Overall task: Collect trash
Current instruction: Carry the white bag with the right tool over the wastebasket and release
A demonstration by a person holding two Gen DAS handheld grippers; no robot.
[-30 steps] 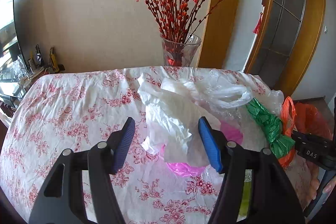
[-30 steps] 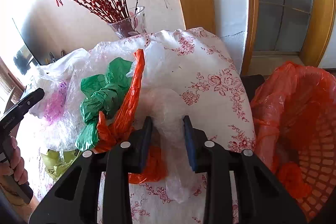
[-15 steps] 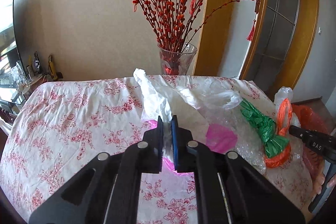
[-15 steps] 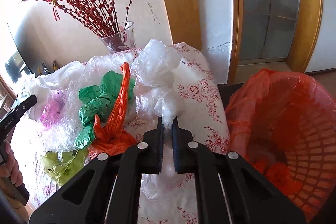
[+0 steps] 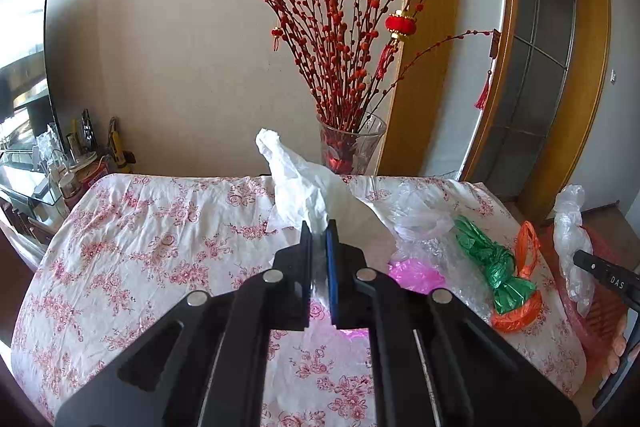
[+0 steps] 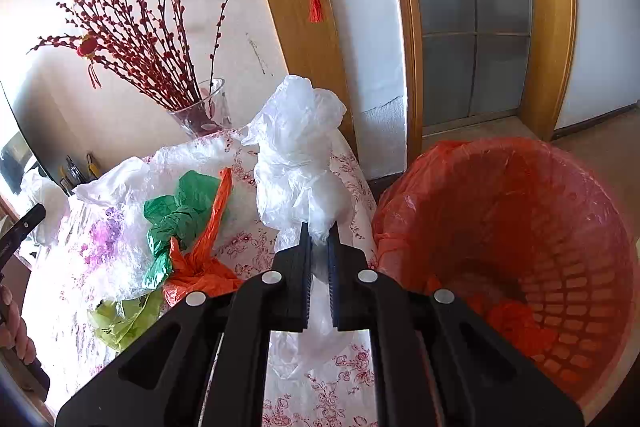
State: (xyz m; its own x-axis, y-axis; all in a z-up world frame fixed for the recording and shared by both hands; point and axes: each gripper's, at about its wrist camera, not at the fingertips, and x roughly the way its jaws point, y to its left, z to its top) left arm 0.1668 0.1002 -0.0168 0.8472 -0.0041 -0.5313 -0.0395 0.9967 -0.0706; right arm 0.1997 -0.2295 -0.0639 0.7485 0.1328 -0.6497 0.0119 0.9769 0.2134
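Observation:
My left gripper is shut on a white plastic bag and holds it up above the floral tablecloth. My right gripper is shut on a clear plastic bag, lifted beside the orange-lined trash basket. That clear bag also shows at the right in the left wrist view. A green bag, an orange bag, a pink bag and clear wrap lie on the table. A yellow-green bag lies near the table edge.
A glass vase with red berry branches stands at the table's back edge. A wooden door frame and glass door are behind the basket. A TV and small items sit at the far left.
Both grippers closed on their bags and lifted them. The left raised the white bag off the pile; the right carried the clear bag up and toward the basket.

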